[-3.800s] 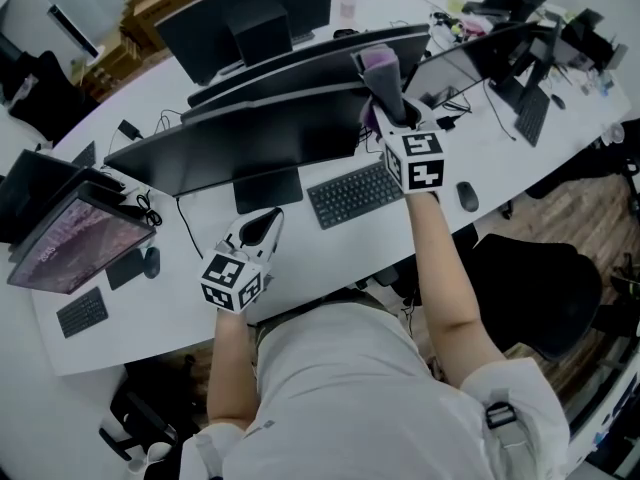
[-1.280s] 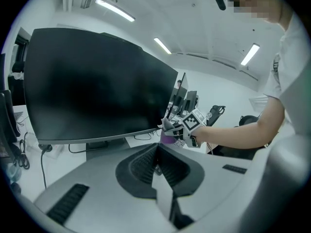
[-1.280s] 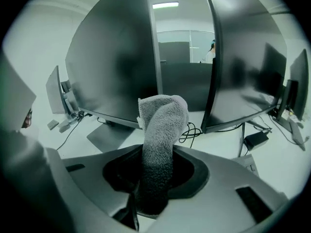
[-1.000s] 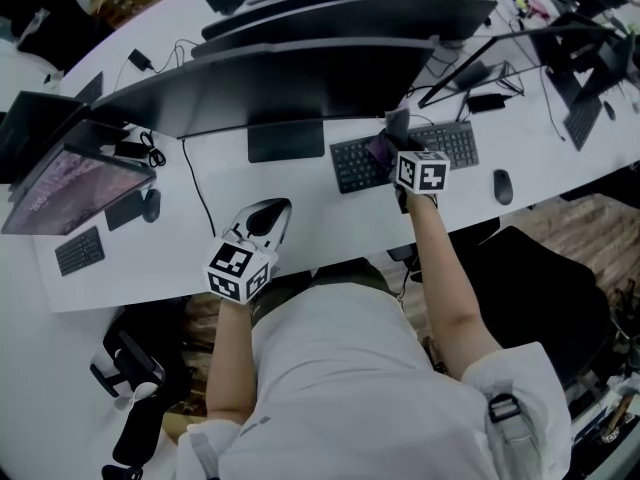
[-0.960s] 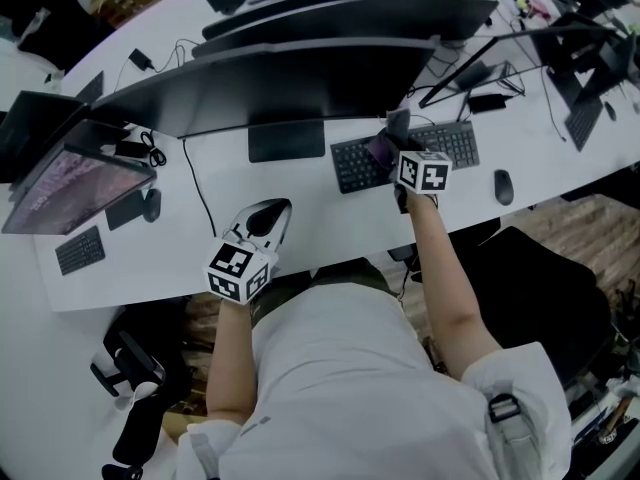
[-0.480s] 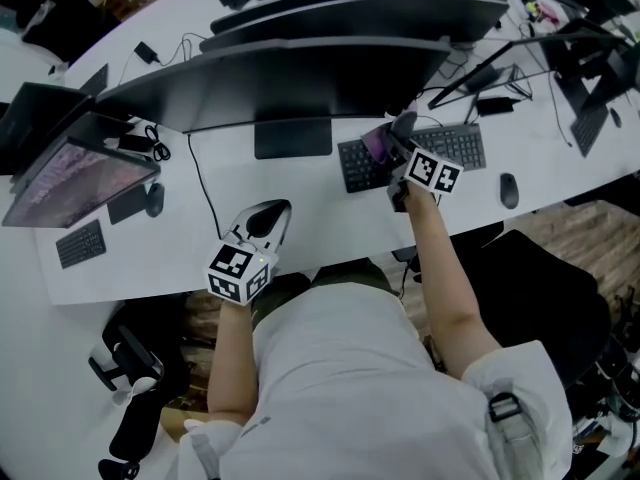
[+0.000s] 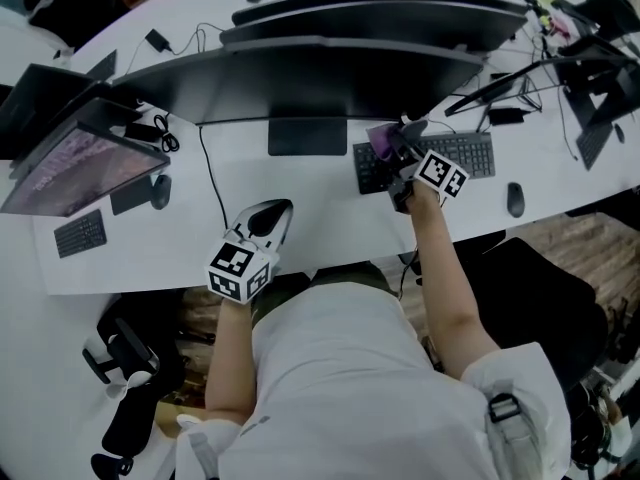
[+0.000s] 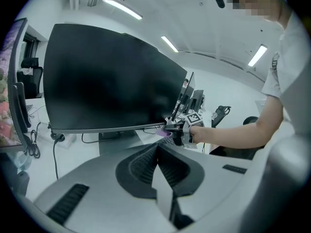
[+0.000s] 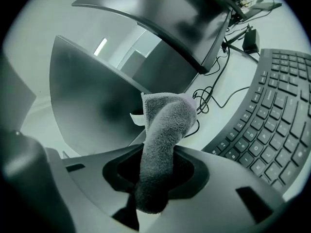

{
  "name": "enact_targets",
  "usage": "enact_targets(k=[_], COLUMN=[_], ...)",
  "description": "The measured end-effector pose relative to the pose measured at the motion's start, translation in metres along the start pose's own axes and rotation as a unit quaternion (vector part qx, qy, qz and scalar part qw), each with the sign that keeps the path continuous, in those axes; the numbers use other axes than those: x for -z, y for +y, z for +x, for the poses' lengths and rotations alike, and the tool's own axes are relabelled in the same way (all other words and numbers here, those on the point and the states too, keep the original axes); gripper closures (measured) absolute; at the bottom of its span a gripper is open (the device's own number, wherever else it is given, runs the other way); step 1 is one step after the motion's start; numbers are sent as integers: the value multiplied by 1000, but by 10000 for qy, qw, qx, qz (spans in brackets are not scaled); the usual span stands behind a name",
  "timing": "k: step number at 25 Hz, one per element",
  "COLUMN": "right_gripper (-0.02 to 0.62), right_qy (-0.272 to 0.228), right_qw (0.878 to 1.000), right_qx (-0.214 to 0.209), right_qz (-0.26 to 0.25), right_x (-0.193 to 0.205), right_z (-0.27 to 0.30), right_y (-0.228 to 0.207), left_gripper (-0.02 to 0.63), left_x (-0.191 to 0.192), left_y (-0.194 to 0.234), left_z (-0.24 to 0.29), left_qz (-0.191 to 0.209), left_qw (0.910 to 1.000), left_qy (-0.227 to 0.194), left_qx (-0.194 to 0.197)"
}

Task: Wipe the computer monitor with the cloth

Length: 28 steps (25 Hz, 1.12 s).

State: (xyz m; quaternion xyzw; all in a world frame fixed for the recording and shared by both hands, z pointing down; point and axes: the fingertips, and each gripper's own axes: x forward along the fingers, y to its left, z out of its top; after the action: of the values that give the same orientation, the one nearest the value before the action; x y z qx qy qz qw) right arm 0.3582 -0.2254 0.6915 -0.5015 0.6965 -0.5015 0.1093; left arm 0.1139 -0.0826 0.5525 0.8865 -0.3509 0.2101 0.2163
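Snugly between right fingers (image 9: 193,172): cloth (image 9: 163,142)

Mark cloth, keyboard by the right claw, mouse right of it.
cloth (image 9: 164,130), right gripper view, middle of the fold
keyboard (image 7: 470,154), head view, keys at its right end
mouse (image 7: 515,200), head view, its top

Head view: monitor (image 7: 300,78) spans upper centre, its stand foot (image 7: 308,136) on desk (image 7: 320,218) just below. Second monitor (image 7: 380,13) behind it, along top edge. Keyboard (image 7: 465,153) right of foot, mouse (image 7: 515,199) further right. Right gripper (image 7: 398,148) over keyboard's left end, cloth (image 7: 382,138) in it, by monitor's lower edge. Left gripper (image 7: 272,216) lower centre-left, over desk front, well apart. Tilted screen (image 7: 80,163) far left, small keyboard (image 7: 78,233) before it. Chair (image 7: 545,298) lower right.
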Motion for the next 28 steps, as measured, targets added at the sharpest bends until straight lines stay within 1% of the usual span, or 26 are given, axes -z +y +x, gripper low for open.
enact_targets(k=[6,15,28], right_gripper=[468,468,468], right_qy=[46,148,239], right_qw=[9999,9997,9994], right_qx=[-94,-183,-257], right_qz=[106,80,65], right_x=[12,36,74], right_z=[16,39,72], right_y=[13,41,84], left_gripper=[607,607,607], left_x=[2,4,18], left_y=[17,42,86], left_z=[-11,-31,-77], left_qz=[-44,-52,-204], left_qw=[10000,10000,9996], left_qy=[12,2,-123], left_qx=[-28,-10,-124])
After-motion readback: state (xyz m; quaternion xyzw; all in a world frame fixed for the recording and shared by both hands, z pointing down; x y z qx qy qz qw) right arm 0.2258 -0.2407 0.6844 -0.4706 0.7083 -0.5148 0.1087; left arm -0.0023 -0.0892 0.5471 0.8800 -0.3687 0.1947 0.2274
